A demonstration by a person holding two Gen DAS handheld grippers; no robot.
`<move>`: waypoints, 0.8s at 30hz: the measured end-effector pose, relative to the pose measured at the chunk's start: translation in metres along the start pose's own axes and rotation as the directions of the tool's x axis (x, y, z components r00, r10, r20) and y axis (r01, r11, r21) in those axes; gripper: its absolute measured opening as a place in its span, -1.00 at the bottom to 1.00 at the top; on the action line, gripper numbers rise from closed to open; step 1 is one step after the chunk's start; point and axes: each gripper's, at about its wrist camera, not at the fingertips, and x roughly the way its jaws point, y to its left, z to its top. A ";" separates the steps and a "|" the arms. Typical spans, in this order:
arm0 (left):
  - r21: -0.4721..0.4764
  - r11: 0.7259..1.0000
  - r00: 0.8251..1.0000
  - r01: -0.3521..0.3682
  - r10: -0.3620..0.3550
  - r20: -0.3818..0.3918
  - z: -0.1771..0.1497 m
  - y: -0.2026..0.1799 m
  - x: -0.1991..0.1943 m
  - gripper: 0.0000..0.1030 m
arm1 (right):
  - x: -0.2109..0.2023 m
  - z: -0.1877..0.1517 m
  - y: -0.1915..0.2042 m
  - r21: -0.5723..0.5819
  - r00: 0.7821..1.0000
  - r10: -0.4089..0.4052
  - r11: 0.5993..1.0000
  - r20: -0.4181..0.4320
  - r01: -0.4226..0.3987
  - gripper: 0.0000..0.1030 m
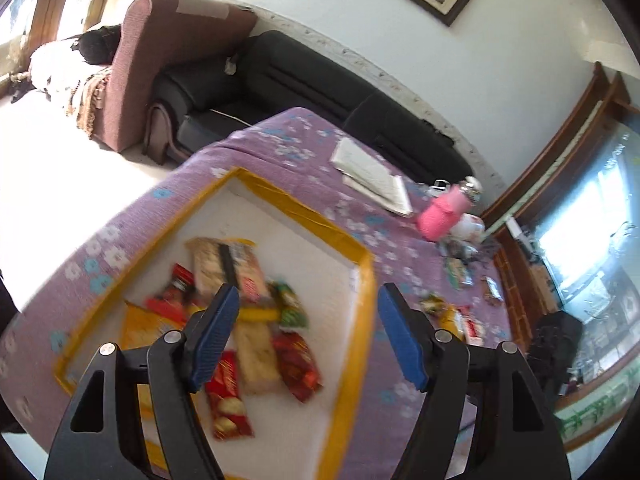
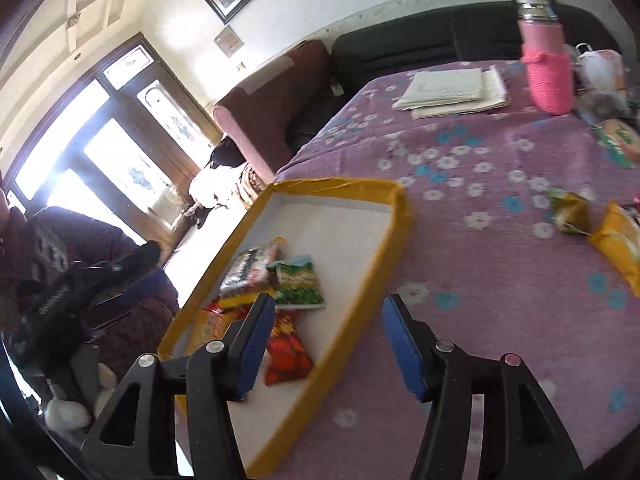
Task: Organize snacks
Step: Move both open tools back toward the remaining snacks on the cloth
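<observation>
A shallow white tray with a yellow rim (image 1: 362, 276) (image 2: 400, 216) lies on a purple flowered cloth. Several snack packets lie in it: red ones (image 1: 226, 396) (image 2: 286, 354), a green one (image 1: 294, 312) (image 2: 300, 282), and pale bars (image 1: 256, 356). My left gripper (image 1: 308, 308) is open and empty above the tray's right side. My right gripper (image 2: 328, 316) is open and empty above the tray's right rim. Loose snacks lie on the cloth outside the tray: a yellow packet (image 2: 618, 246), a green-yellow packet (image 2: 570, 212), and several packets (image 1: 452, 316).
A pink bottle (image 1: 444, 212) (image 2: 548, 68) and stacked papers (image 1: 376, 178) (image 2: 452, 90) stand at the far side of the table. A black sofa (image 1: 304, 76) and a maroon armchair (image 1: 160, 60) stand beyond. A person's dark sleeve (image 2: 80, 272) is at the left.
</observation>
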 end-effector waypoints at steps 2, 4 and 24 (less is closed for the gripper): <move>0.007 0.999 0.999 0.036 -0.036 0.001 -0.014 -0.019 -0.006 0.39 | -0.014 -0.007 -0.015 0.019 1.000 -0.018 1.000 0.020 0.018 0.14; 0.029 0.998 0.999 0.053 -0.054 0.005 -0.026 -0.038 -0.010 0.39 | -0.025 -0.013 -0.028 0.042 0.999 -0.026 0.999 0.035 0.024 0.14; 0.067 0.991 0.992 0.113 -0.109 -0.066 -0.080 -0.094 0.006 0.58 | -0.163 -0.034 -0.111 0.049 0.818 -0.398 0.908 0.415 0.416 0.70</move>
